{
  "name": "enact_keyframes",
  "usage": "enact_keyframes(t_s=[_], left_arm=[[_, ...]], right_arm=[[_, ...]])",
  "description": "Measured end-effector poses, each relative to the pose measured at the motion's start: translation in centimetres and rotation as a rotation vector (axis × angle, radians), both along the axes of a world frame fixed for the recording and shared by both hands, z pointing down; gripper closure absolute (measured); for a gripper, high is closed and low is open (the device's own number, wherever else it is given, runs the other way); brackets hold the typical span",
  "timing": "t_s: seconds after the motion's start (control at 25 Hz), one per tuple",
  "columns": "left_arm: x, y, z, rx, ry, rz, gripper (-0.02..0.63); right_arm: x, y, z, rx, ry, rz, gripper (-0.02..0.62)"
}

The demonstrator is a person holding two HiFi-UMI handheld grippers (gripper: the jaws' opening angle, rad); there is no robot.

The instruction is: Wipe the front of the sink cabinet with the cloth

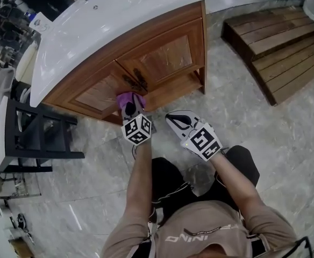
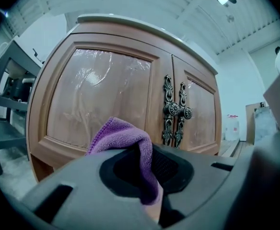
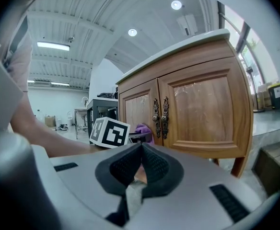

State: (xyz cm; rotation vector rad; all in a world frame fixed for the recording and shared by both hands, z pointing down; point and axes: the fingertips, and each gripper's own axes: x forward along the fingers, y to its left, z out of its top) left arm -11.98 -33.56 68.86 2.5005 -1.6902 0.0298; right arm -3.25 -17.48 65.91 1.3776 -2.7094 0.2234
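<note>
Wiping in hand: cloth (image 2: 123, 135) clamped in my left gripper (image 2: 149, 174), low before the left door (image 2: 97, 97) of the sink cabinet (image 1: 170, 55).
Right gripper (image 3: 139, 169) idles pinched together, empty; next, I reckon, press and sweep across, skirting the handles (image 2: 176, 110).

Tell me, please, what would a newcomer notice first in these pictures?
A purple cloth, pinched in the left tongs, is held low before the wooden cabinet, near its dark ornate handles. Above, the white sink top spans the cabinet. The right tongs hang shut to the side, holding nothing.
</note>
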Motion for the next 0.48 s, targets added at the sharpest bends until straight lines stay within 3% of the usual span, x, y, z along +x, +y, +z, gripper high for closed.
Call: enact_keyframes(t_s=[0.16, 0.48], left_arm=[[0.8, 0.5, -0.2, -0.01, -0.001, -0.007, 0.569], [5.7, 2.0, -0.8, 0.025, -0.089, 0.126, 0.569]], right_arm=[[0.7, 0.0, -0.3, 0.005, -0.011, 0.013, 0.584], [2.0, 0.2, 0.3, 0.004, -0.019, 0.034, 0.584]])
